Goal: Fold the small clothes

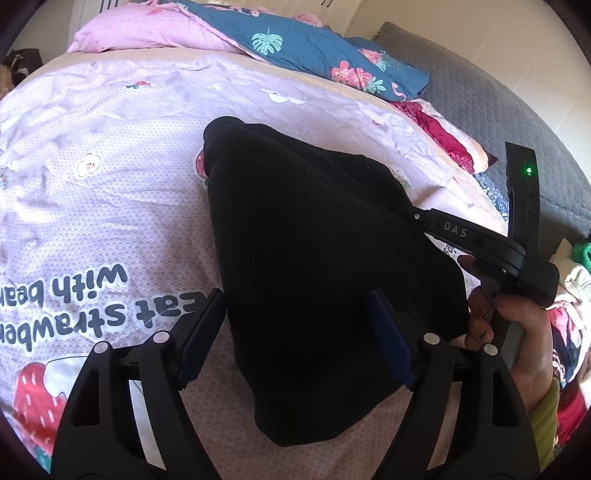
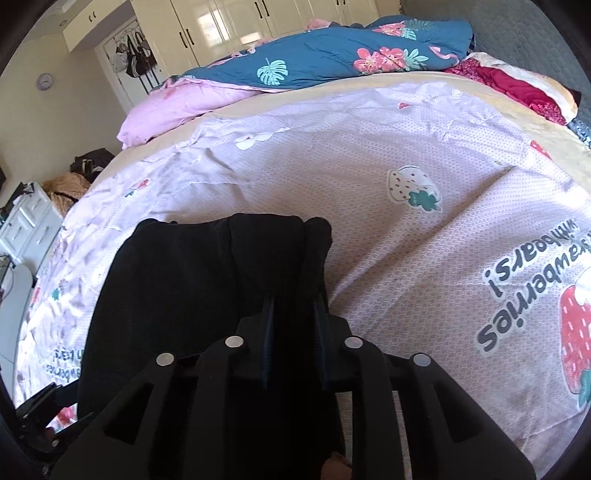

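My left gripper stands with its jaws spread wide over the near part of the black garment; the cloth passes between them, one blue pad lies against the fabric, the other stands clear over the bedsheet, and nothing is pinched. My right gripper has its jaws drawn nearly together on a bunched fold of the black garment, the dark cloth filling the narrow gap between its pads. In the left wrist view the right gripper reaches in from the right to the garment's far edge, with my right hand around its handle and a green light lit on its body. The garment lies on the pink bedsheet printed with strawberries and lettering, its narrow end pointing away from me. Beyond it, at the head of the bed, lie a blue floral quilt, a pink quilt and a red blanket. Cream wardrobes line the back wall.
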Demonstrator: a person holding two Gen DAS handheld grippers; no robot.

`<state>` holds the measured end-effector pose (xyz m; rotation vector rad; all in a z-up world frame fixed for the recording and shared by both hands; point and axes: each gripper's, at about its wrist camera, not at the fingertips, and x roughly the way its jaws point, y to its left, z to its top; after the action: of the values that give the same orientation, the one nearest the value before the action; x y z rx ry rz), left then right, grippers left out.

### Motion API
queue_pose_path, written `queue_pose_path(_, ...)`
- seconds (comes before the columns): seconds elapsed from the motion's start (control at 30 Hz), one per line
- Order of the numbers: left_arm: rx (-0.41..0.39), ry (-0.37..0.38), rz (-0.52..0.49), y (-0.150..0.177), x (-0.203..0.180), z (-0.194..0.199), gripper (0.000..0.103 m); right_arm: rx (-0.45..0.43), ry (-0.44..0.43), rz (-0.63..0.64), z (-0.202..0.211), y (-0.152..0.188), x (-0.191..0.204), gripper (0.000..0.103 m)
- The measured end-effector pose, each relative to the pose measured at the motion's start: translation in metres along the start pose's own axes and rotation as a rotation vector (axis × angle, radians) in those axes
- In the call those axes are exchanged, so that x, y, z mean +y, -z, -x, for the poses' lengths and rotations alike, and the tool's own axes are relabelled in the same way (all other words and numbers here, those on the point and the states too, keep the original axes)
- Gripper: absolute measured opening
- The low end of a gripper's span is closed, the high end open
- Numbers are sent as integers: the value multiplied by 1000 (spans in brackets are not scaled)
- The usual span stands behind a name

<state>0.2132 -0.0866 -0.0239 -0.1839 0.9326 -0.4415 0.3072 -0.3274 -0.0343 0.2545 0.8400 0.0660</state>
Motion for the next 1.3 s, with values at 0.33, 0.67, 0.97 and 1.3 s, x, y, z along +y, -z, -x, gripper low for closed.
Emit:
queue_pose_path(0.33,1,-13,-11,3,0,4,73,-18,44,-30,13,4,-5,44)
queue_pose_path(0.67,-25,-42,-68,9,-7,24,86,-122,32,-60,63,3,-5,80)
queue_pose_path(0.97,-74,-97,-70,8,-1,49,94,-187,28,-49,102,9,2,97)
queue_pose_path(1.3,-141,-117,-49,9,5,82,94,-204,25,-6,123,35,14,97)
